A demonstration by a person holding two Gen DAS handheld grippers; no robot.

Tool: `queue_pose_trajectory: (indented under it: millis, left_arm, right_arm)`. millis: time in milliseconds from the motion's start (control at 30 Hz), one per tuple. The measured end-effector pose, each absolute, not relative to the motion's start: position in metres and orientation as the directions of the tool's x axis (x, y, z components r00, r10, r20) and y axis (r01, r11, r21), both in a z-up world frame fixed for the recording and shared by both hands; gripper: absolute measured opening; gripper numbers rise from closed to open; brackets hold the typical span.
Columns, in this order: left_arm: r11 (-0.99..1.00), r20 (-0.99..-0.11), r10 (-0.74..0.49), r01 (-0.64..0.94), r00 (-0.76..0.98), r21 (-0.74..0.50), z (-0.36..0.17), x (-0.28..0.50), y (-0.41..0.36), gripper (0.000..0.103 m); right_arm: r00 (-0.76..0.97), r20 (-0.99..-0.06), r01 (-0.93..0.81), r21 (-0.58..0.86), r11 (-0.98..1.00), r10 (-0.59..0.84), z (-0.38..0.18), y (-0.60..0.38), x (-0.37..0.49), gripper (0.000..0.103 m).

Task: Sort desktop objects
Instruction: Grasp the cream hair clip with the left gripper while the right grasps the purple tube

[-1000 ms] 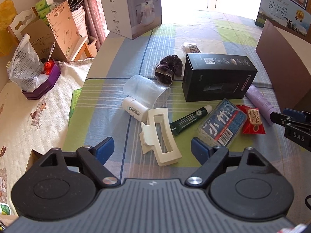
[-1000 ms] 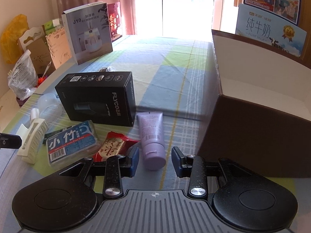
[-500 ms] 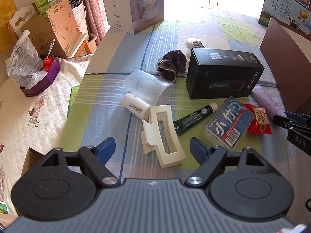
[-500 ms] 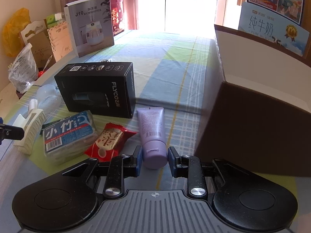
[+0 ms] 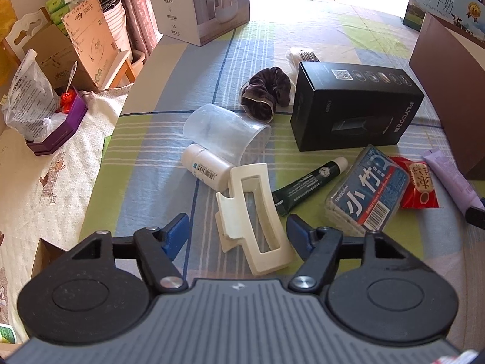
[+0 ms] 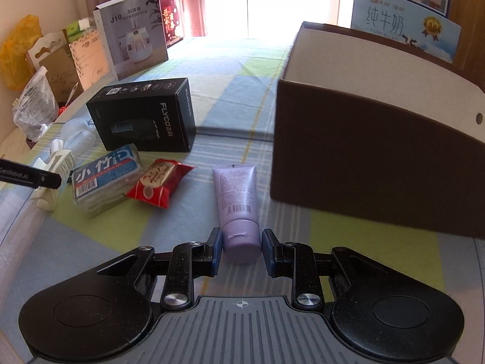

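**Both claws down among the clutter at the desk's near edge**

The left gripper (image 5: 238, 232) has its jaws closing around the cream hair clip (image 5: 253, 218); the clip lies between the blue pads, with a gap showing on each side, so nothing is gripped. The clip touches a white bottle (image 5: 206, 170) and a green tube (image 5: 306, 186) lying beside it. Toward the desk's left edge the striped cloth (image 5: 145, 182) lies bare.

The right gripper (image 6: 241, 250) is narrowed on the cap end of the purple tube (image 6: 238, 194), both pads against it. The tube lies flat near the front edge, close beside the brown box (image 6: 372, 151). A red snack packet (image 6: 157, 182) sits well apart to its left, with bare cloth between.
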State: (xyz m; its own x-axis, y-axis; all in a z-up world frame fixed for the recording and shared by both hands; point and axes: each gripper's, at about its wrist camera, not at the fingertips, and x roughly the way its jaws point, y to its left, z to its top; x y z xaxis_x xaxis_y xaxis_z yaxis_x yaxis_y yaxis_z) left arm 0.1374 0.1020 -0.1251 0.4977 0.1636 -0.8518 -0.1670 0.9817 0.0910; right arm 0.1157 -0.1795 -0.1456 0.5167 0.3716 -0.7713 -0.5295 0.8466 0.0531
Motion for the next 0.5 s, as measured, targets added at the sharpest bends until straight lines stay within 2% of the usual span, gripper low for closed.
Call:
queue_pose_trajectory:
  millis: [67,167,233,500]
  left_arm:
    - [0.982,-0.851,0.166,-0.162,0.498,0.097,-0.127,0.14,0.102,0.066]
    - [0.985,-0.856,0.15,-0.151,0.495,0.085,-0.13,0.143,0.102,0.056]
    - [0.987,-0.86,0.133,-0.143,0.493,0.071,-0.131,0.143,0.103,0.039]
    - [0.994,-0.867,0.085,-0.104,0.49,0.039,-0.129,0.114,0.102,0.036]
  right_arm:
    - [0.511,-0.775,-0.524,0.061,0.849,0.371,-0.145,-0.186,0.113,0.025]
    - [0.507,-0.778,-0.527,0.062,0.848,0.371,-0.143,-0.195,0.107,0.025]
    - [0.502,-0.778,-0.537,0.061,0.841,0.377,-0.141,-0.201,0.103,0.025]
    - [0.464,-0.801,-0.563,0.064,0.824,0.38,-0.14,-0.235,0.084,0.025]
